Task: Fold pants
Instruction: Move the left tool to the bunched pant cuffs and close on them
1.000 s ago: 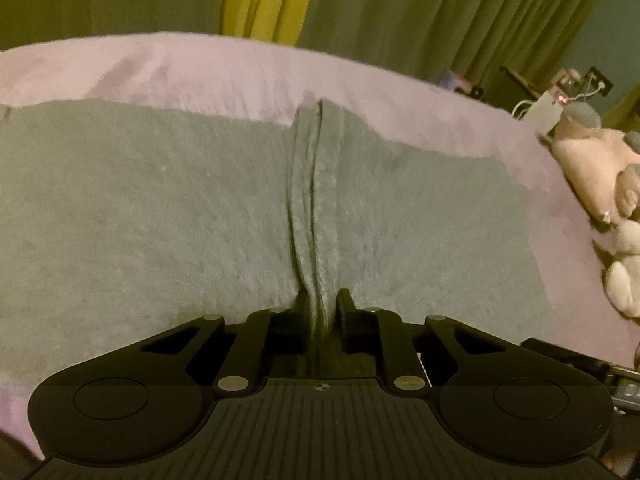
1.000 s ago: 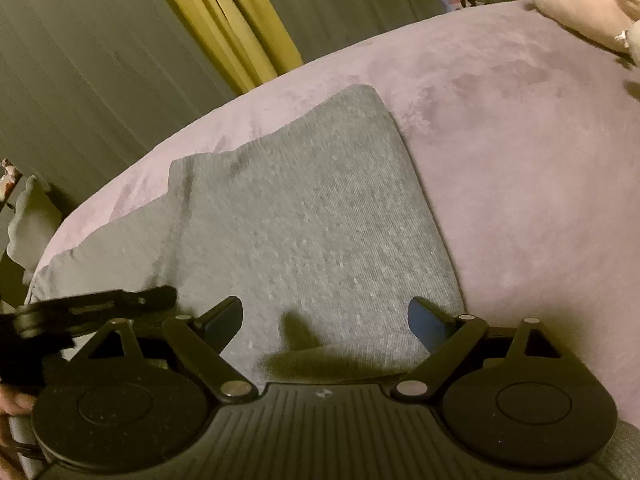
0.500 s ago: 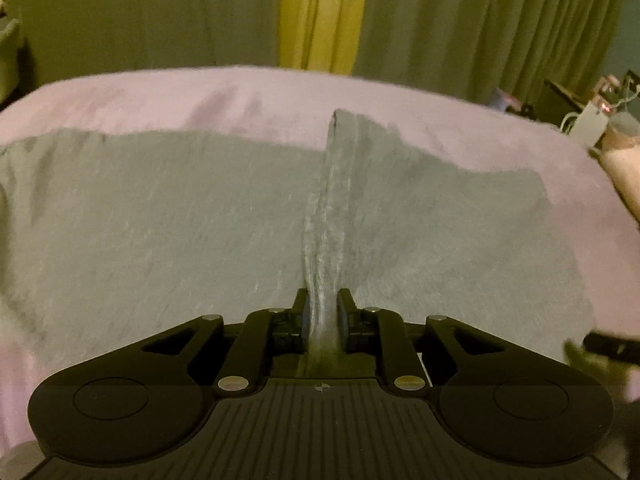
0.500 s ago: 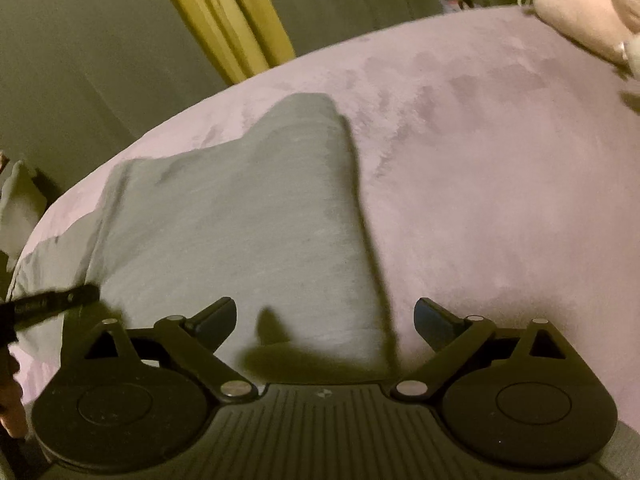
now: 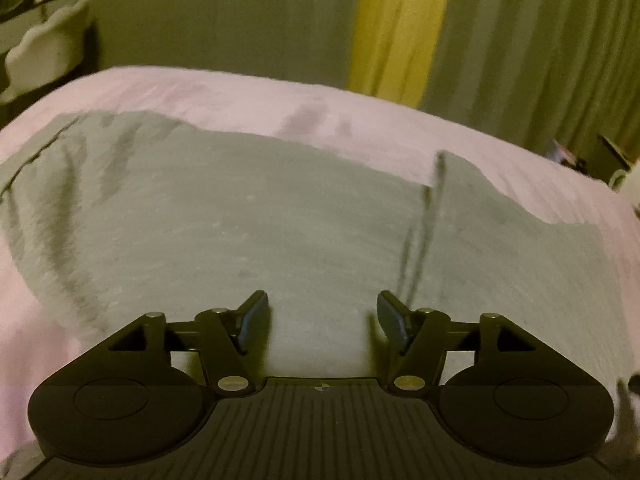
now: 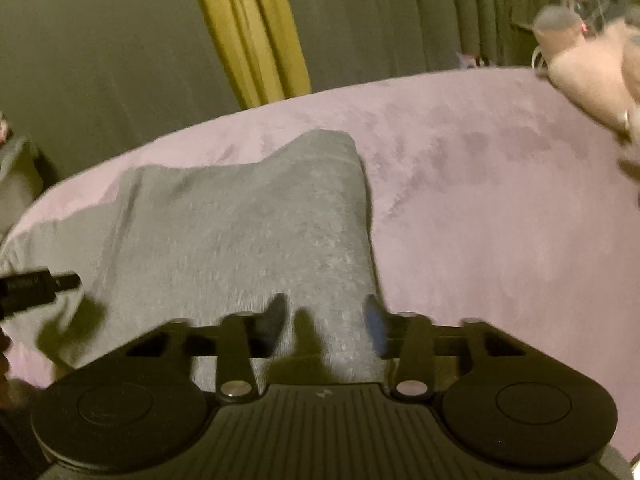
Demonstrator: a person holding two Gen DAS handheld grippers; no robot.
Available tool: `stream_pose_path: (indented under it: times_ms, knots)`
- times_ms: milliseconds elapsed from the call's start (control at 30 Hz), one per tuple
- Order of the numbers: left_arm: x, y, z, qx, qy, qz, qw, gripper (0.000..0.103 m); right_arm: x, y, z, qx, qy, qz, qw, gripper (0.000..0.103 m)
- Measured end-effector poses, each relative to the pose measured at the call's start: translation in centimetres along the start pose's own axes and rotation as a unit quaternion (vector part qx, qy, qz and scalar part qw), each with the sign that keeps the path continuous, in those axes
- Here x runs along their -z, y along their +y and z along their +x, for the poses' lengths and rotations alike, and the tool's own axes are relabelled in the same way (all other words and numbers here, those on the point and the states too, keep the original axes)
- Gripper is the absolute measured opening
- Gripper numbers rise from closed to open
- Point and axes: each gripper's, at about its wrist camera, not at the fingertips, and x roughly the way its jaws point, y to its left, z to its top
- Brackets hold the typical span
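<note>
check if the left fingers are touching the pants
Cannot tell: the left wrist view shows the left gripper open over the pants, gripping nothing, but not any gap beneath.

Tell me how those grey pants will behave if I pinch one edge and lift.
Likely floppy: the grey pants lie flat with soft wrinkles, so they should drape from the pinch. Probably light, being thin knit. The fuzzy pink blanket may drag on them, so lift rather than slide. Both tongs, left and right, stand open.

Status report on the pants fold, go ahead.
Left tool open, holding nothing. Right tool open over the cloth's edge. Grey pants lie flat on the pink bedspread. Plush toy off to the side, nothing blocking.
</note>
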Motion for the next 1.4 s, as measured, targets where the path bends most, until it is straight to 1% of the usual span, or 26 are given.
stream_pose_path:
  times_ms: [67, 167, 233, 300, 433, 533, 567, 600, 633, 667, 700, 733, 800, 867, 900, 967, 1033, 1100, 1133, 1167, 1200, 1267, 1300, 1333, 1367, 1400]
  knots:
    - [-0.3, 1.1, 0.4, -0.003, 0.003, -0.023, 0.9997, 0.074, -0.2, 0.6, 0.3, -0.003, 0.007, -0.013, 1.0, 0.035]
    - [-0.2, 2.2, 1.1, -0.024, 0.005, -0.045, 0.9987, 0.076, -0.8, 1.3, 1.3, 0.0, 0.018, -0.019, 1.0, 0.035]
    - [-0.2, 2.7, 1.6, -0.036, 0.01, -0.055, 0.9978, 0.076, -1.5, 2.0, 2.2, 0.006, 0.013, -0.025, 1.0, 0.035]
    - [-0.1, 3.1, 2.0, -0.037, 0.014, -0.06, 0.9974, 0.077, -2.1, 3.0, 3.1, 0.019, 0.008, -0.038, 0.999, 0.035]
    - [0.1, 2.8, 2.3, -0.037, 0.008, -0.042, 0.9984, 0.088, -4.9, 4.7, 6.0, 0.06, -0.006, -0.059, 0.996, 0.035]
    - [0.4, 1.9, 2.6, -0.046, 0.006, -0.019, 0.9987, 0.093, -7.3, 5.9, 7.9, 0.078, -0.028, -0.07, 0.994, 0.036]
    - [0.5, 1.6, 2.8, -0.051, 0.006, -0.009, 0.9987, 0.094, -7.9, 6.1, 8.9, 0.083, -0.021, -0.074, 0.994, 0.037]
    - [0.6, 1.5, 2.9, -0.054, 0.006, -0.001, 0.9985, 0.095, -8.4, 6.2, 10.3, 0.085, -0.003, -0.075, 0.994, 0.039]
    - [0.7, 1.4, 3.0, -0.054, 0.007, 0.005, 0.9985, 0.096, -8.5, 6.0, 11.6, 0.087, 0.021, -0.067, 0.994, 0.043]
    - [0.7, 1.3, 3.1, -0.056, 0.007, 0.007, 0.9984, 0.096, -8.4, 5.5, 13.0, 0.087, 0.047, -0.054, 0.994, 0.045]
    - [0.5, 1.4, 3.2, -0.056, 0.007, 0.006, 0.9984, 0.096, -8.2, 5.2, 13.4, 0.084, 0.043, -0.046, 0.994, 0.046]
    - [0.4, 1.6, 3.1, -0.055, 0.005, 0.0, 0.9985, 0.096, -8.0, 5.1, 13.2, 0.082, 0.028, -0.041, 0.995, 0.047]
    - [0.1, 2.5, 2.6, -0.052, -0.001, -0.027, 0.9983, 0.096, -7.9, 5.4, 12.7, 0.083, 0.027, -0.044, 0.995, 0.052]
    - [-0.2, 3.8, 1.9, -0.052, -0.015, -0.063, 0.9965, 0.096, -7.5, 5.8, 11.3, 0.066, 0.032, -0.056, 0.996, 0.072]
    - [-0.3, 4.5, 1.7, -0.051, -0.021, -0.08, 0.9953, 0.096, -7.1, 5.9, 10.4, 0.053, 0.032, -0.061, 0.996, 0.076]
    - [-0.9, 6.5, 0.9, -0.052, -0.036, -0.125, 0.9902, 0.096, -5.6, 5.9, 7.8, 0.035, 0.024, -0.072, 0.996, 0.092]
    - [-1.4, 8.5, 0.2, -0.059, -0.045, -0.159, 0.9845, 0.096, -4.0, 5.6, 5.9, 0.028, 0.029, -0.089, 0.995, 0.099]
    - [-2.0, 11.2, -0.7, -0.065, -0.056, -0.192, 0.9776, 0.096, -2.0, 4.9, 5.4, 0.04, 0.052, -0.103, 0.993, 0.099]
    - [-2.2, 12.6, -1.2, -0.066, -0.064, -0.204, 0.9746, 0.096, -0.9, 4.4, 5.7, 0.052, 0.073, -0.101, 0.991, 0.099]
    - [-2.4, 13.8, -1.5, -0.066, -0.07, -0.213, 0.9724, 0.096, -0.7, 3.6, 6.2, 0.046, 0.097, -0.075, 0.991, 0.099]
    - [-2.7, 15.1, -1.7, -0.066, -0.073, -0.22, 0.9705, 0.096, -1.0, 2.7, 6.4, 0.032, 0.11, -0.037, 0.993, 0.099]
    - [-2.7, 17.7, -2.2, -0.083, -0.077, -0.232, 0.9661, 0.096, -1.4, 0.6, 7.2, 0.007, 0.122, 0.047, 0.991, 0.099]
    - [-2.6, 18.8, -2.3, -0.095, -0.079, -0.233, 0.9645, 0.096, -1.3, -0.1, 7.6, 0.0, 0.118, 0.075, 0.99, 0.099]
    - [-2.5, 19.7, -2.3, -0.103, -0.077, -0.234, 0.9638, 0.096, -1.2, -0.5, 7.6, -0.003, 0.105, 0.092, 0.99, 0.099]
    - [-2.3, 20.7, -2.1, -0.102, -0.075, -0.235, 0.9637, 0.096, -1.0, -0.5, 7.5, -0.002, 0.092, 0.101, 0.991, 0.099]
    - [-2.2, 21.7, -1.8, -0.094, -0.069, -0.24, 0.9637, 0.096, -0.9, -0.3, 7.6, 0.002, 0.089, 0.1, 0.991, 0.099]
